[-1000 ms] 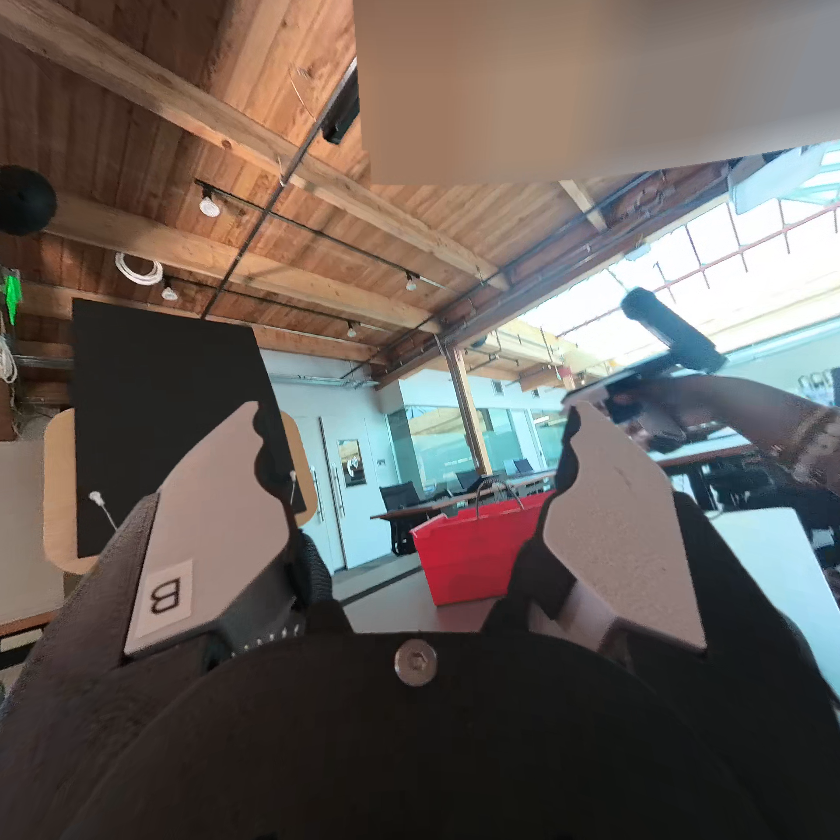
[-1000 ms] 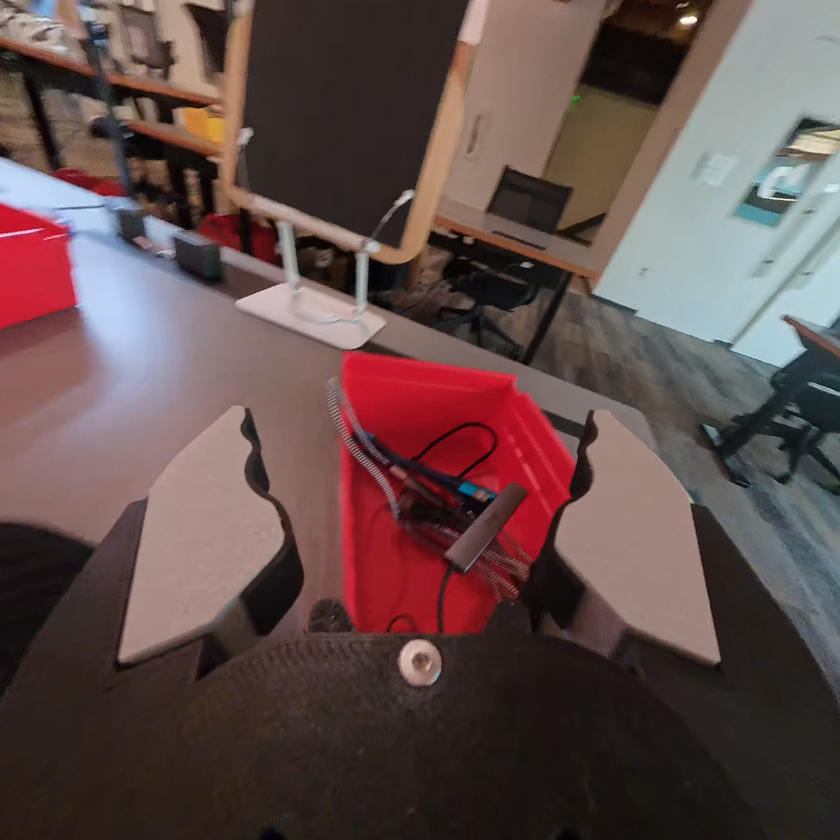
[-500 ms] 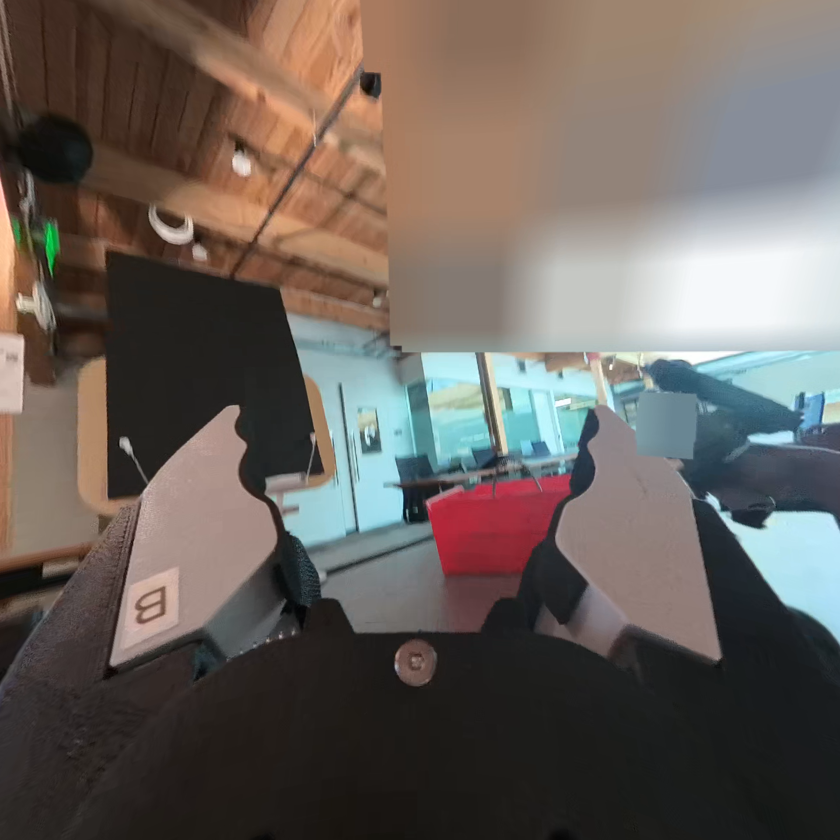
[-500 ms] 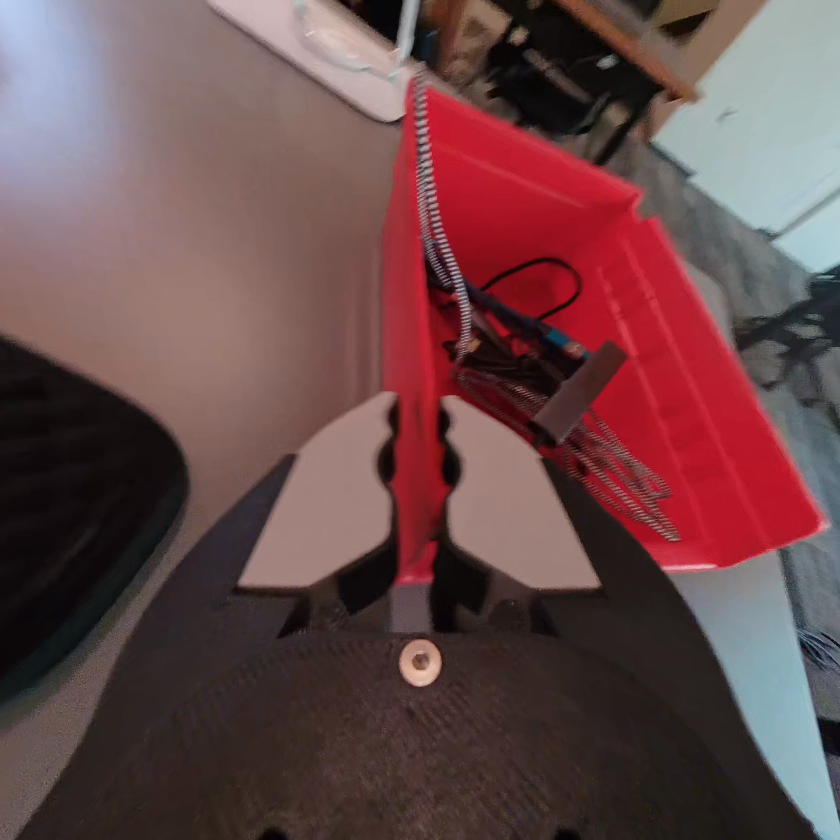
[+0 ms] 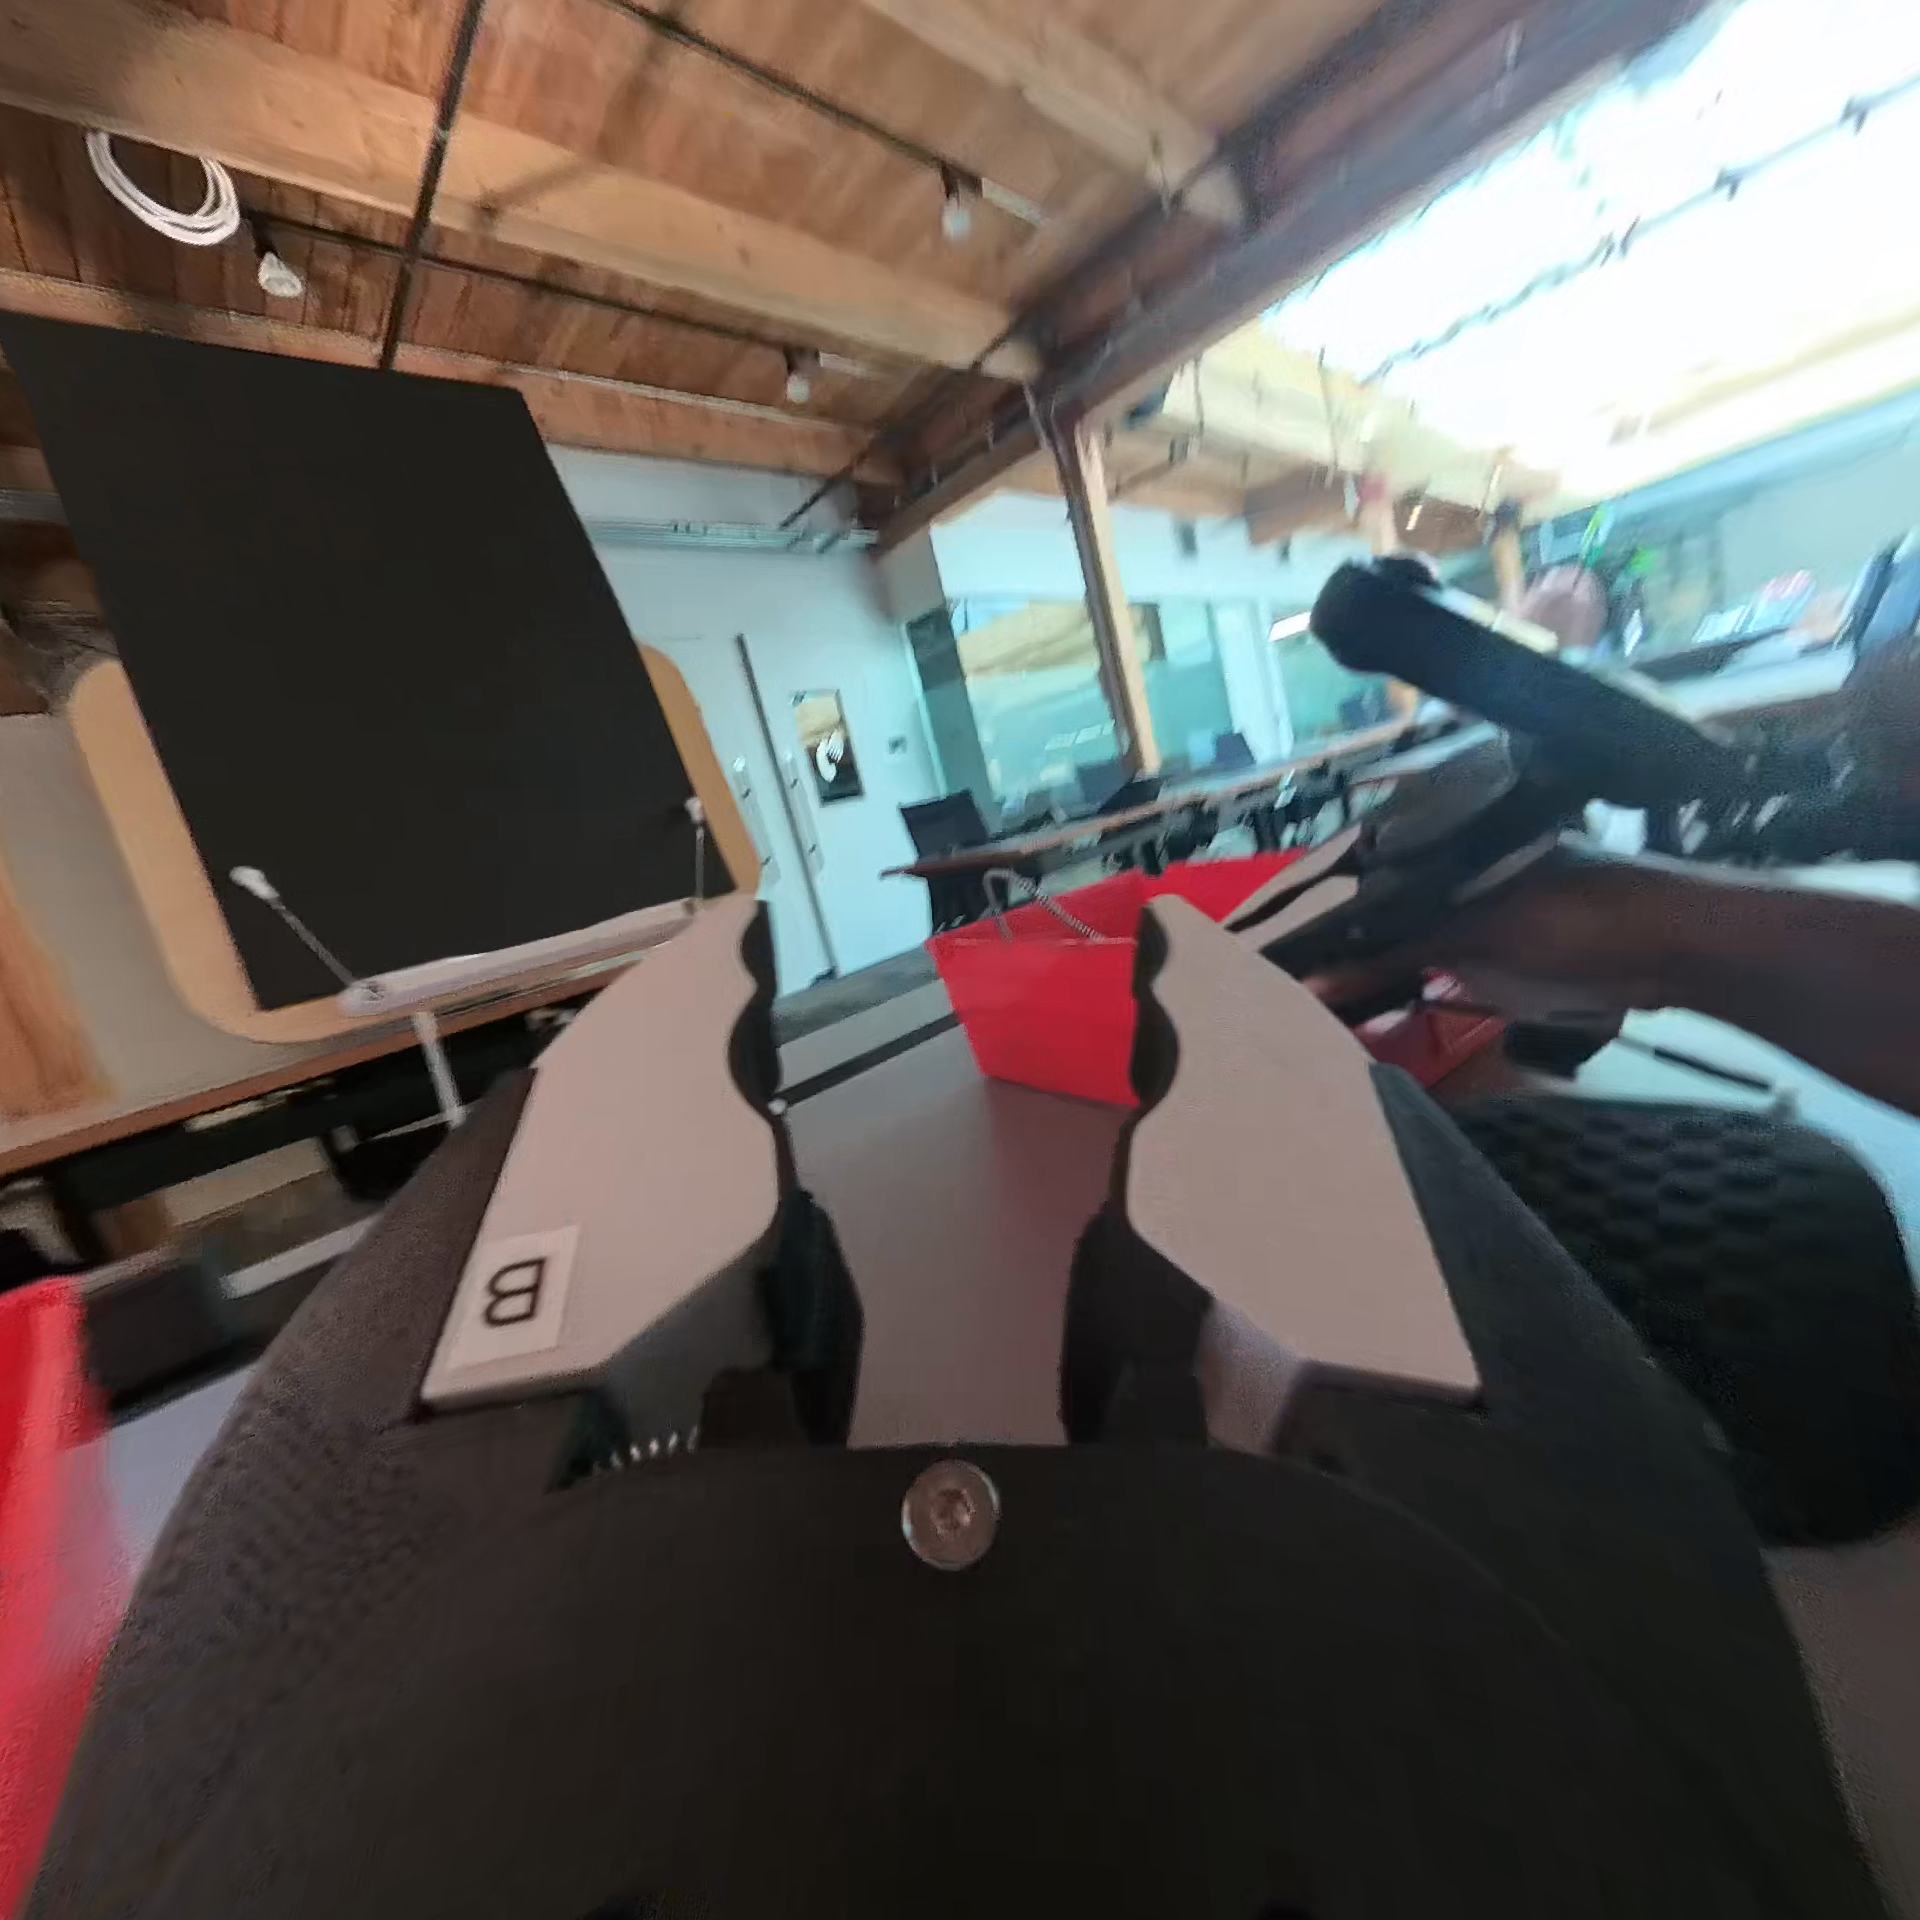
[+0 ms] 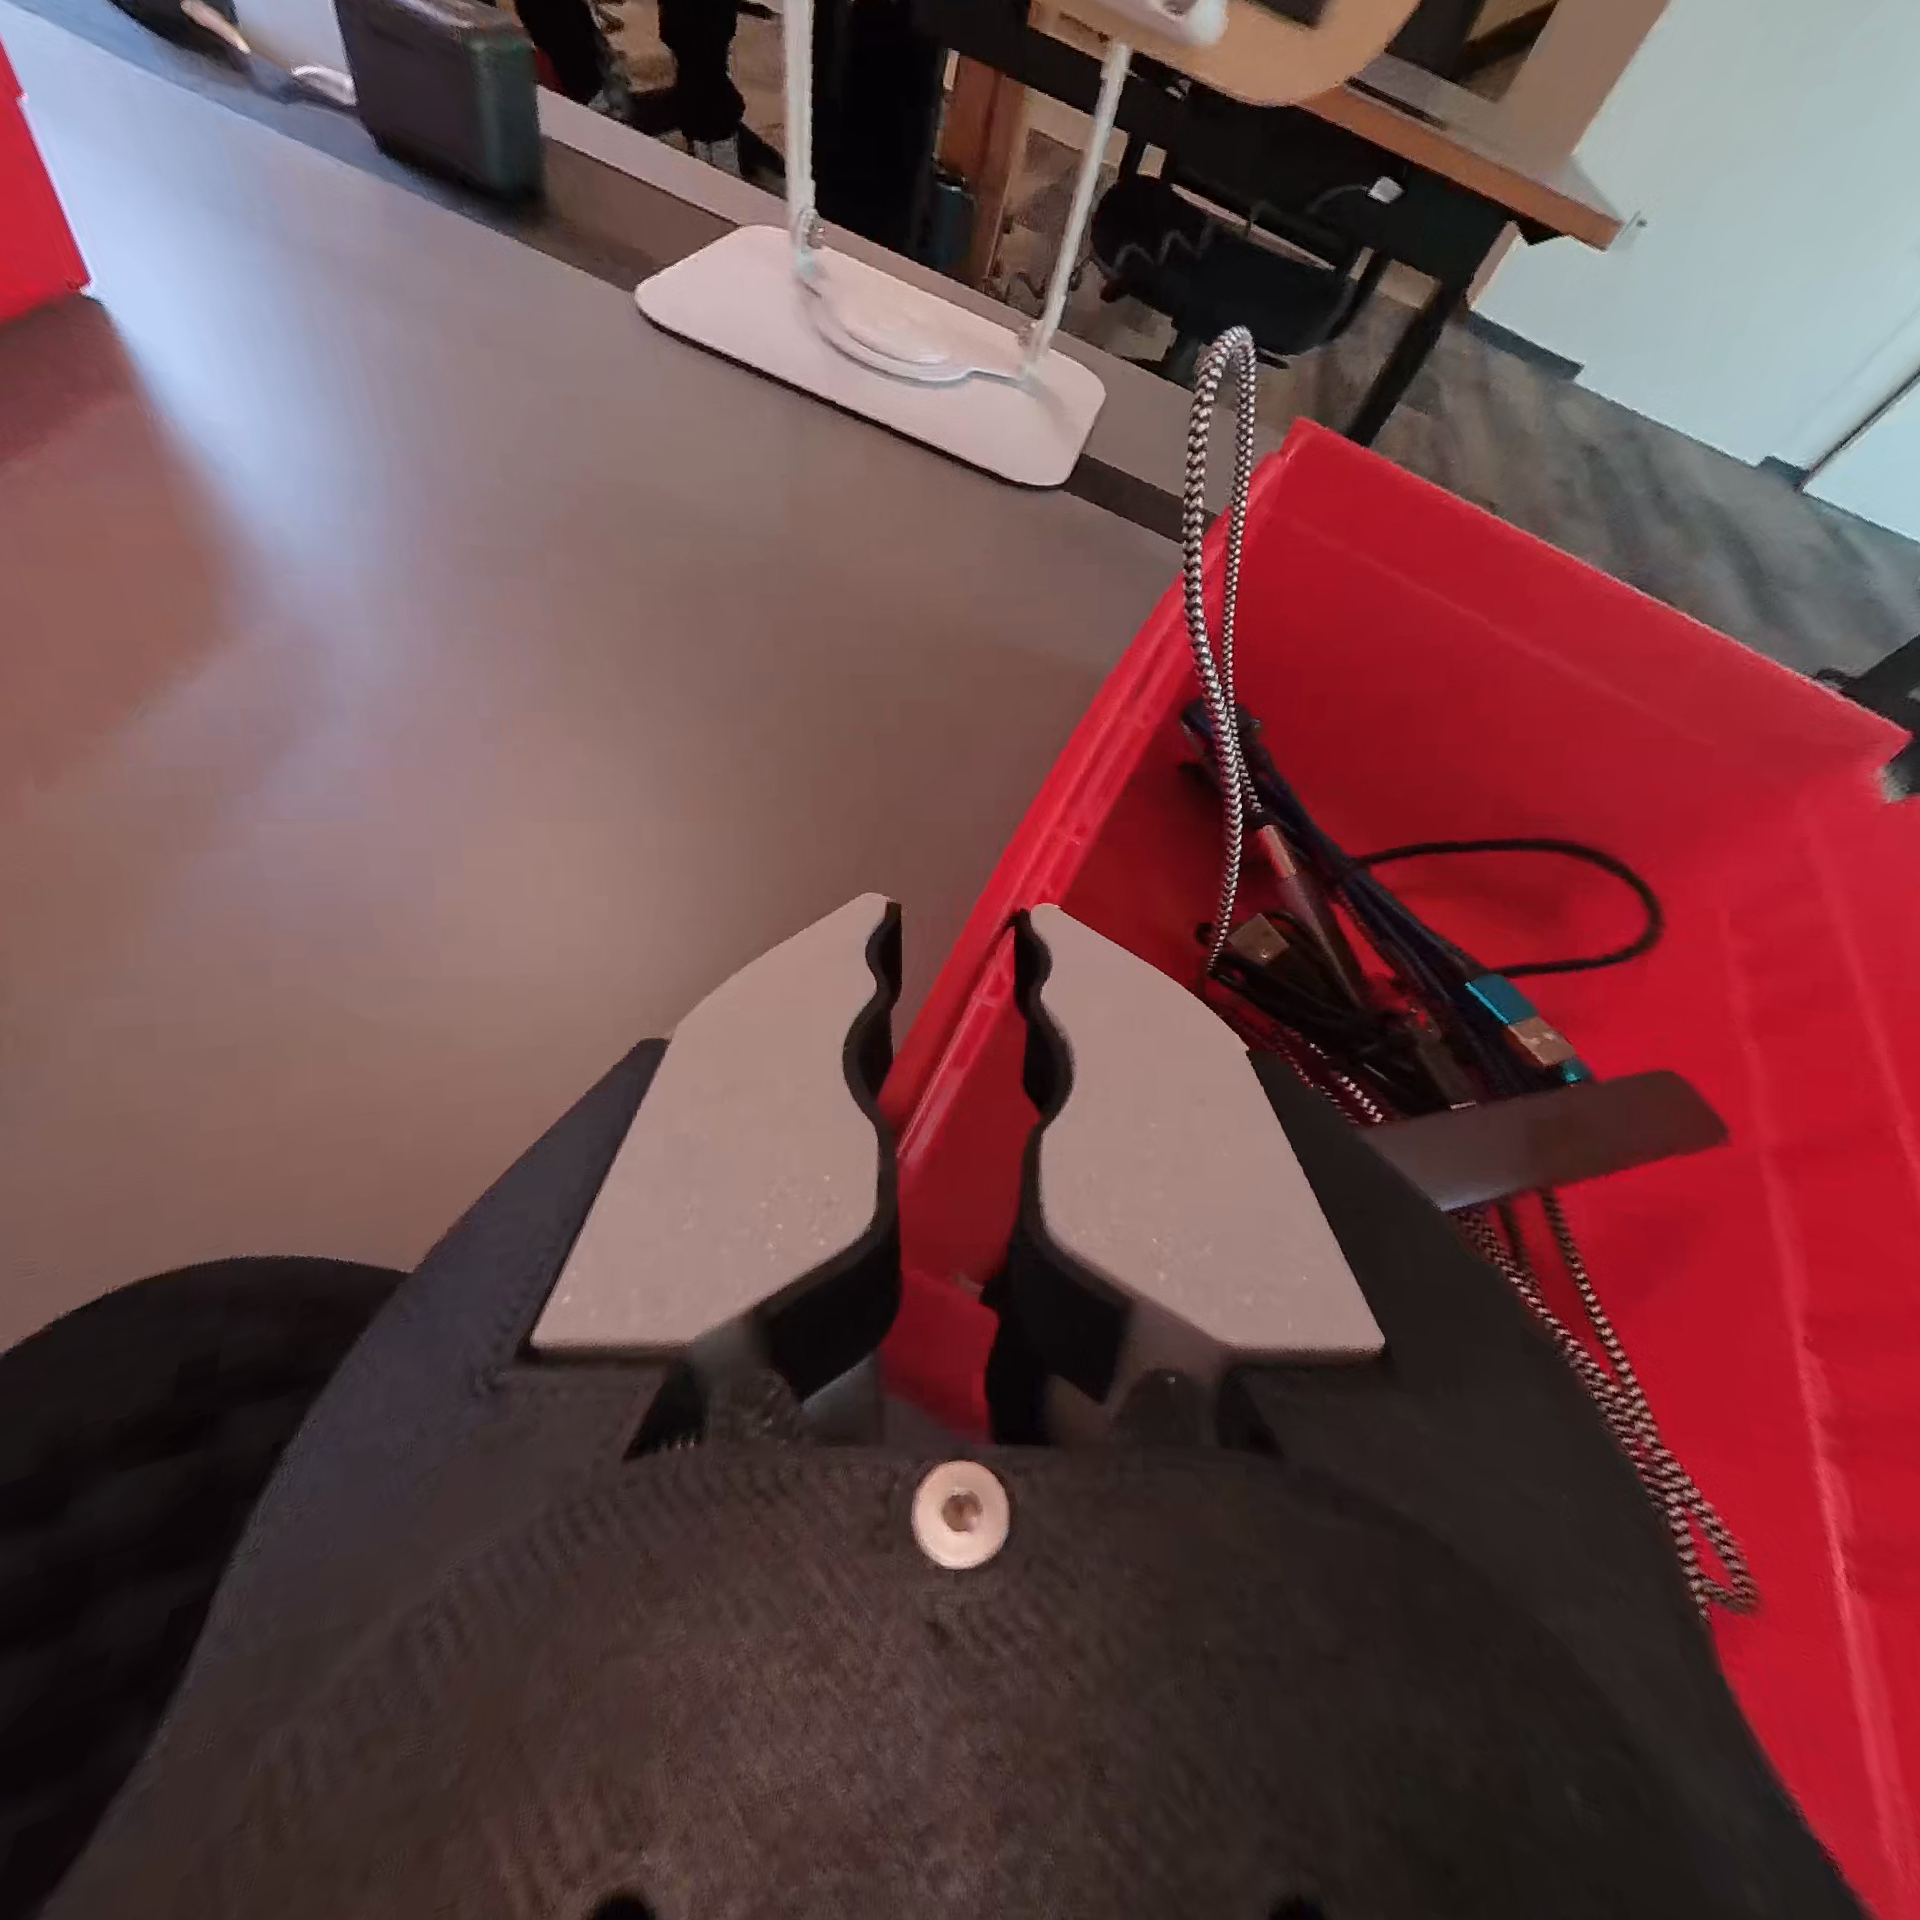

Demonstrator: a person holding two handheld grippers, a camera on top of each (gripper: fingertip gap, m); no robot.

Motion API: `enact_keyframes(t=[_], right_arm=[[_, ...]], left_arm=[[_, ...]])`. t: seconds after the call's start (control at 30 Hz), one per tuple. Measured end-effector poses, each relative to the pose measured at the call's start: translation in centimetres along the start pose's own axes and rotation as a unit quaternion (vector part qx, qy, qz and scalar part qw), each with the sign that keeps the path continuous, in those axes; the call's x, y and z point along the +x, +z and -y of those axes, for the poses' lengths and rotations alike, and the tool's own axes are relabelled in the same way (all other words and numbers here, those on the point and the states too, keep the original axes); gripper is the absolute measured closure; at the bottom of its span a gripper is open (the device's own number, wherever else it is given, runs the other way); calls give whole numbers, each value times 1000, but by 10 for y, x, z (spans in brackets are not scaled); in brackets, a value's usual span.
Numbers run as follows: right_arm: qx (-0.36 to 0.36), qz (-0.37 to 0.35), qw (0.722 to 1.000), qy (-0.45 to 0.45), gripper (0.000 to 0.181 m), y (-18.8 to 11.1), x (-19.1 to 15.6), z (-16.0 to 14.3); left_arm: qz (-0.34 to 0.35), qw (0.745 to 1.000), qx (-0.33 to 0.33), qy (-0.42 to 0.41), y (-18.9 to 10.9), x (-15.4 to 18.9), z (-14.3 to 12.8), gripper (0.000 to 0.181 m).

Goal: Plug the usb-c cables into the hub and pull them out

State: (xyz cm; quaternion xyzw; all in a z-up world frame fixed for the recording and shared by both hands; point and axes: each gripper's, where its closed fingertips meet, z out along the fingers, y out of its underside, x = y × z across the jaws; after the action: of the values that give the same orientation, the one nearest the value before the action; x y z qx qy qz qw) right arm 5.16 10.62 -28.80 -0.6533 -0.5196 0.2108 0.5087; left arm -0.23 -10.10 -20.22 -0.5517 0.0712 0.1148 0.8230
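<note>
A red bin (image 6: 1455,644) stands on the grey table and holds a dark grey hub (image 6: 1558,1132), a black-and-white braided cable (image 6: 1210,582) that rises over its rim, and a bundle of dark and blue usb cables (image 6: 1382,997). My right gripper (image 6: 956,920) is shut on the bin's left wall near its front corner. My left gripper (image 5: 954,920) is open and empty, low over the table, and points at the same bin (image 5: 1039,1008) from a distance. The right gripper (image 5: 1299,904) shows there at the bin's rim.
A black board on a white stand (image 5: 343,675), whose base (image 6: 883,353) rests on the table, stands behind the bin. A black mat (image 5: 1714,1299) lies in front of the bin. A dark case (image 6: 447,94) and another red bin (image 6: 31,187) are at the far left. A person's arm (image 5: 1714,956) holds the right gripper. My right fingertips sit around 25 cm from my left ones.
My right gripper came down from above the bin and shut on its left wall. My left gripper tilted down from the ceiling toward the table, and its jaws came closer together.
</note>
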Motion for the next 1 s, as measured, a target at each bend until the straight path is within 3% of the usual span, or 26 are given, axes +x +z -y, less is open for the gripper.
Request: enact_keyframes(t=[0.07, 0.13, 0.23, 0.3, 0.53, 0.73, 0.93, 1.0], right_arm=[[-7, -6, 1000, -30, 162, 4, -13, 5], [-7, -1, 999, -44, 162, 9, -30, 12], [8, 29, 998, -47, 161, 16, -61, 25], [15, 46, 997, -58, 161, 21, -82, 33], [27, 107, 988, -111, 162, 32, -158, 61], [36, 157, 977, -138, 158, 42, -210, 81], [52, 196, 969, -144, 156, 49, -244, 97], [95, 185, 966, -152, 156, 43, -244, 107]], left_arm=[[18, 997, -55, 48, -8, -14, 9, 132], [69, 981, -165, 71, -25, -42, 6, 138], [156, 911, -369, 96, -69, -90, -20, 130], [201, 874, -431, 100, -95, -111, -28, 124], [235, 847, -467, 90, -120, -133, -34, 123], [239, 843, -473, 89, -127, -135, -37, 123], [245, 843, -472, 80, -132, -141, -37, 121], [251, 849, -458, 76, -137, -147, -31, 117]])
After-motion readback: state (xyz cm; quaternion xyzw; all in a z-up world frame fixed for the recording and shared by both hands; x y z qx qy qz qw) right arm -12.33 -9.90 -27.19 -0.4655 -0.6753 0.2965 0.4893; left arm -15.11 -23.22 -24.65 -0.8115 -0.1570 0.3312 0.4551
